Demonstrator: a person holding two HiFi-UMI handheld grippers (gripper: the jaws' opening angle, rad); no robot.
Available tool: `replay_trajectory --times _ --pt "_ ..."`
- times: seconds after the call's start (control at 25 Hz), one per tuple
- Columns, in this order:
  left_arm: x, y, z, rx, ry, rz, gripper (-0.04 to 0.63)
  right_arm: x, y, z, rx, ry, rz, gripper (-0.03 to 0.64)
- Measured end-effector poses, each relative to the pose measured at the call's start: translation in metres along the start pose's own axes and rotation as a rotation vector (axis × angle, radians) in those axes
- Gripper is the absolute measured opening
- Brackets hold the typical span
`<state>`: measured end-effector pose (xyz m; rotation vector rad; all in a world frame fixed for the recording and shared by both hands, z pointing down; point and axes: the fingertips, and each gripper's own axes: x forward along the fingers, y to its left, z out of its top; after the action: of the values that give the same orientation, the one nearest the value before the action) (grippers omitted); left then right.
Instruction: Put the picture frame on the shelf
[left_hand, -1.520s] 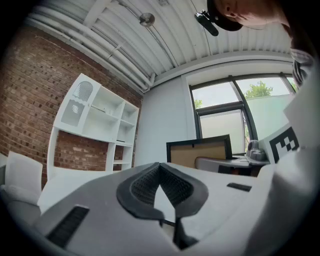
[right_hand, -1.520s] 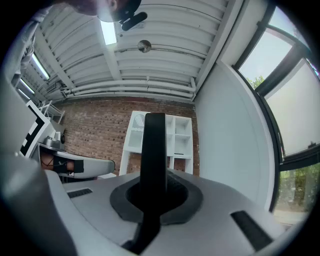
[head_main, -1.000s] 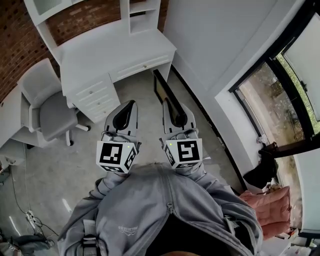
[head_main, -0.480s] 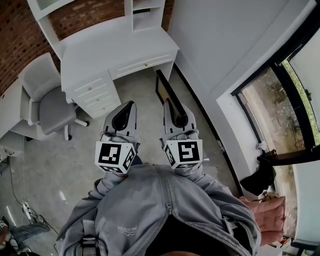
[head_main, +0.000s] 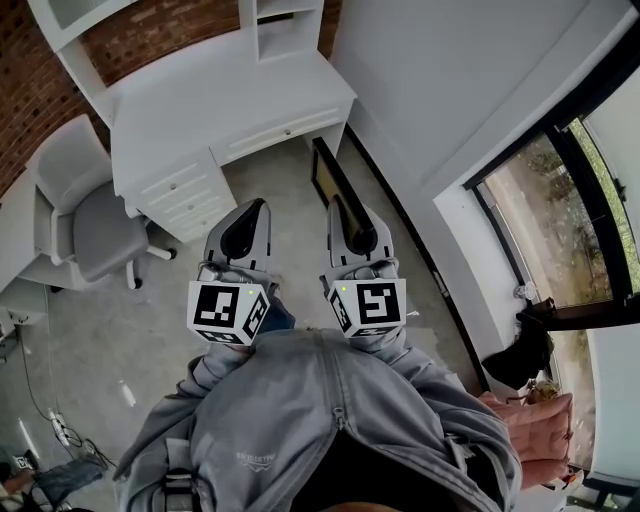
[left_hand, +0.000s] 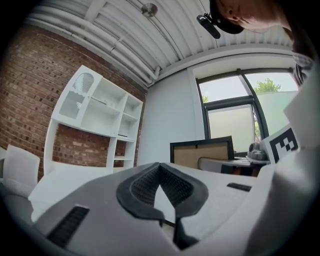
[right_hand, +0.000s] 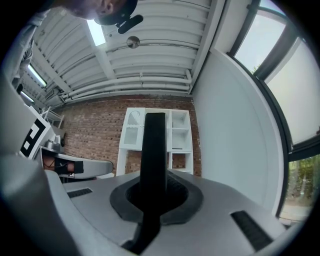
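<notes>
The picture frame is a thin black-edged panel, and my right gripper is shut on its near end so that it points toward the desk. Its black edge stands upright between the jaws in the right gripper view. In the left gripper view its tan face with a black border shows to the right. My left gripper is shut and holds nothing, level with the right one. The white shelf unit rises over the desk against the brick wall.
A white desk with drawers stands ahead on the left, with a grey swivel chair beside it. A white wall and a large window run along the right. Cables lie on the floor at the lower left.
The desk and chair have slid slightly left and up in the head view as the person shifts. Both grippers stay side by side, shut as before.
</notes>
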<state>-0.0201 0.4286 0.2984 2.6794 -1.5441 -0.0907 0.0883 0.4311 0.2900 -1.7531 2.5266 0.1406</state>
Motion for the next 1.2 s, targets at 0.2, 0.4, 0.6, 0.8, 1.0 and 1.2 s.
replay_trajectory --times 0.2,0.4,0.6,0.8,1.0,1.2 --pt "0.038 0.026 -0.001 -0.005 0.008 -0.019 0.008 0.042 -0.012 -0.007 0.006 0.007 -0.021 0.034" --pt "0.075 0.061 0.004 -0.006 0.01 -0.038 0.008 0.092 -0.019 -0.01 0.008 0.011 -0.041 0.034" --pt "0.11 0.095 0.007 -0.015 0.008 -0.059 0.006 0.138 -0.023 -0.013 0.004 0.015 -0.064 0.034" --pt "0.14 0.123 0.007 -0.018 0.007 -0.097 0.007 0.176 -0.023 -0.016 -0.002 0.01 -0.091 0.034" --pt "0.161 0.141 0.007 -0.013 0.008 -0.128 0.007 0.203 -0.025 -0.021 0.002 0.005 -0.114 0.034" --pt "0.168 0.15 0.002 -0.023 0.017 -0.147 0.008 0.213 -0.024 -0.024 0.007 0.009 -0.13 0.034"
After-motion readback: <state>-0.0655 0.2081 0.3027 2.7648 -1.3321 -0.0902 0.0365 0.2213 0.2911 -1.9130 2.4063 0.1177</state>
